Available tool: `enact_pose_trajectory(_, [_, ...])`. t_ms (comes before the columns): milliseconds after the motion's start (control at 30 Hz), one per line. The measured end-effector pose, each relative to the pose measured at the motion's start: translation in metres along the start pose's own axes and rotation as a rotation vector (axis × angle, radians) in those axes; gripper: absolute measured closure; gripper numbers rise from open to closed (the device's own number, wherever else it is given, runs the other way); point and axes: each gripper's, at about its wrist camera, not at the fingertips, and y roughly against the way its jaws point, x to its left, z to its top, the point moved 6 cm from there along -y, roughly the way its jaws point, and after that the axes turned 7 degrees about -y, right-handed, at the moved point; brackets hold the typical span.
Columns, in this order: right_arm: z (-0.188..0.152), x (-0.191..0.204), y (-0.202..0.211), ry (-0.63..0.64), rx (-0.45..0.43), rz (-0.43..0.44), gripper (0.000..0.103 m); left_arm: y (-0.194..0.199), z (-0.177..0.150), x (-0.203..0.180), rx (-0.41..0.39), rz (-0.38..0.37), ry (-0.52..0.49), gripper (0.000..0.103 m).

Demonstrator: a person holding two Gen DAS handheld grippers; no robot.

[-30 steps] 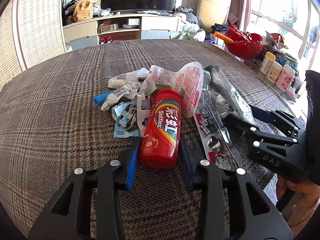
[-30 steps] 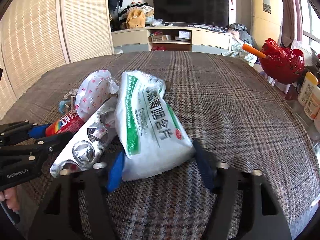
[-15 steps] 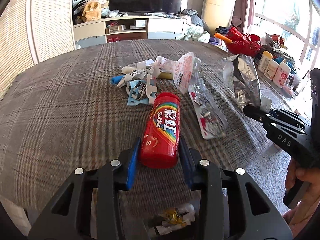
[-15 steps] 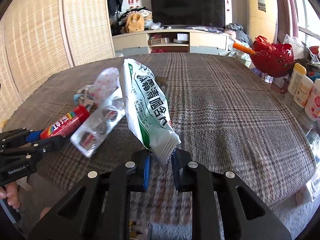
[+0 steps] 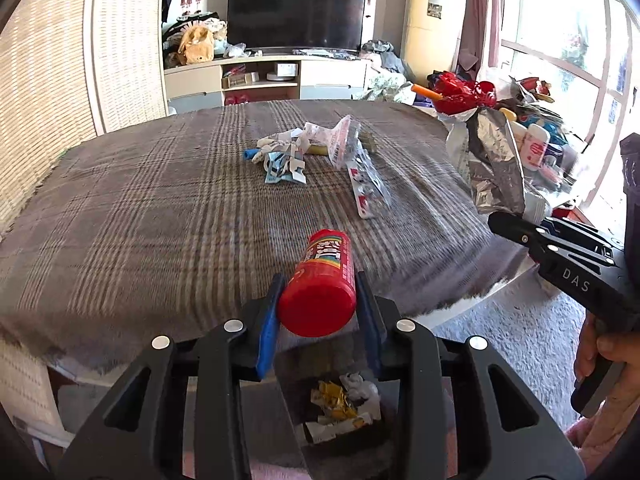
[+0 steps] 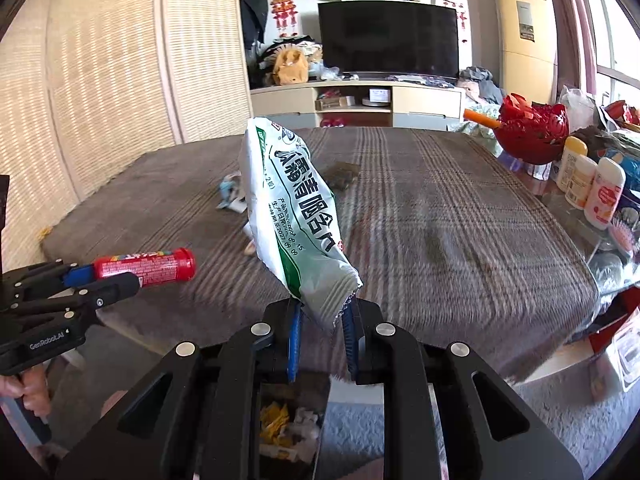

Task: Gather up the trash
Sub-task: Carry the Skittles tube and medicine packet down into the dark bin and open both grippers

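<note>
Left gripper (image 5: 318,312): blue-padded jaws clamped on the near end of a red candy tube (image 5: 320,286), one pad on each side; the tube points away toward the far side, its red cap facing the camera, and is held clear of the table (image 5: 140,208). In the right wrist view the same tube (image 6: 146,266) lies level in the left gripper (image 6: 78,276) at the left, past the table's near edge.

Right gripper (image 6: 320,320): jaws narrowed onto the crimped lower edge of a white-and-green packet (image 6: 294,220), which stands up and leans left above the fingers. In the left wrist view the packet's silver back (image 5: 494,164) rises from the right gripper (image 5: 516,224) at the right; a hand (image 5: 604,360) grips the handle below it.

Below both grippers, on the floor against the near side of the table: a dark bin (image 5: 340,436) holding yellow and white crumpled scraps (image 5: 340,404); seen also between the right fingers (image 6: 288,432).

On the plaid-covered table, toward its far middle: a loose pile of wrappers (image 5: 288,156), with a blister strip (image 5: 366,192) just right of and nearer than the pile.

Right of the table: a red bowl (image 6: 532,132) and several bottles (image 6: 590,184). Far wall: a television (image 5: 296,16) above a low cabinet (image 5: 272,80).
</note>
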Motion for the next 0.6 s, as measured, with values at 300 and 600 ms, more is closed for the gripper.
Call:
enact_pose_trajectory(300, [-0.051,0.017,0.018,0.021,0.056,0.032,0.084,0.016,-0.046,-0.021,0.034,-0.023,-0.007,0.076])
enact_pose_trajectory(600, [-0.109,0.015,-0.01,-0.002,0.204,0.041,0.084,-0.01,-0.097,-0.04,0.138,-0.068,-0.011,0.076])
